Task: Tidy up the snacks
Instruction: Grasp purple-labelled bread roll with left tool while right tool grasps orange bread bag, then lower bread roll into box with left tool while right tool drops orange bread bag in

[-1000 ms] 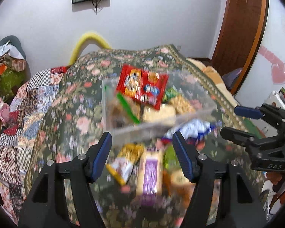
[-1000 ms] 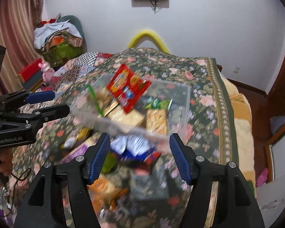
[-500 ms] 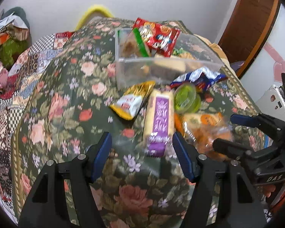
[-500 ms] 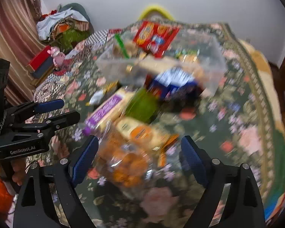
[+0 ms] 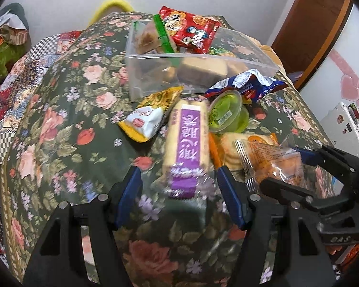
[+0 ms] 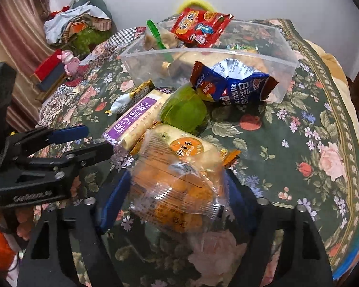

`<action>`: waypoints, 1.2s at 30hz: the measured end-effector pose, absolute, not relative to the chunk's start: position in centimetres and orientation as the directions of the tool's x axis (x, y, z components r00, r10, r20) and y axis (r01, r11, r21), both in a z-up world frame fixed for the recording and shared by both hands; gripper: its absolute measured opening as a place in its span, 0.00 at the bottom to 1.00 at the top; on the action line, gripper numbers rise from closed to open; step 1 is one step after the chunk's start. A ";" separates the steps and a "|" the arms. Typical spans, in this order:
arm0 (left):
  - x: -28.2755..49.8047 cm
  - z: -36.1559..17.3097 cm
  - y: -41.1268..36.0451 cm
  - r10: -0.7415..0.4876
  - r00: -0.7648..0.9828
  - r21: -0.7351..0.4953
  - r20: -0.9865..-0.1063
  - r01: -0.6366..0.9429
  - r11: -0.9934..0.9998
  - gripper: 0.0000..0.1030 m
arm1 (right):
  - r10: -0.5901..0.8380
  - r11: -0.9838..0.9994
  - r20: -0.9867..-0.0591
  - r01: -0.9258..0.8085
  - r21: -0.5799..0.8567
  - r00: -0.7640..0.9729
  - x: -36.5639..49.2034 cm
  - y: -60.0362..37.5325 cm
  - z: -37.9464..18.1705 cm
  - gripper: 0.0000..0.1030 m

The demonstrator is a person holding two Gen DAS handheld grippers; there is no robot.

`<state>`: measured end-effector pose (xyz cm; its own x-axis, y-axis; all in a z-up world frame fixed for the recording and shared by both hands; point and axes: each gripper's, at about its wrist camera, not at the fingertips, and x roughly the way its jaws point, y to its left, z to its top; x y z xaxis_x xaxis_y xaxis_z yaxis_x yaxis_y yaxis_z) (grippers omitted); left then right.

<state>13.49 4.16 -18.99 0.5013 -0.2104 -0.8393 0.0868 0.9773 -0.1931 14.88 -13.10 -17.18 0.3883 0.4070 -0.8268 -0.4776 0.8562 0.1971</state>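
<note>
Clear crinkly packet of orange biscuits (image 6: pixel 177 189): on floral bed, between spread right tongs (image 6: pixel 177 191), ungripped; light, slippery, crushable, take mid-body. Left tongs (image 5: pixel 179 191) spread, straddling purple-labelled packet (image 5: pixel 187 143)

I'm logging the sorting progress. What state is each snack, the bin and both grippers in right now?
Clear bin: open-topped, partly filled.
Red packet: sticking out above the bin's rim.
Blue packet: crumpled, outside, against the bin.
Green jelly cup: sealed, on the blanket.
Purple cracker pack: sealed, outside the bin.
Yellow-white packet: sealed, outside the bin.
Orange snack bag: between the right fingers.
Left gripper: open.
Right gripper: open around the bag.
</note>
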 end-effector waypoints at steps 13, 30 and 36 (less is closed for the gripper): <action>17.8 -21.1 3.0 -0.211 0.489 -0.211 -0.846 0.056 0.976 0.57 | 0.390 0.882 -0.802 -0.434 0.184 0.453 15.1 -16.0 -16.0 0.58; 14.6 -18.7 2.7 -0.158 0.579 -0.147 -0.800 0.067 0.987 0.44 | 0.368 0.913 -0.760 -0.361 0.188 0.535 16.6 -18.5 -13.3 0.58; 14.1 -15.6 3.5 -0.171 0.634 -0.167 -0.754 0.068 0.984 0.44 | 0.377 0.911 -0.737 -0.368 0.185 0.561 17.2 -18.4 -12.1 0.58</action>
<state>14.13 3.46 -15.62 0.6342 -0.1714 -0.7539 0.0676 0.9837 -0.1667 17.19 -18.37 -12.11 0.5610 0.3768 -0.7371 -0.3682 0.9111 0.1855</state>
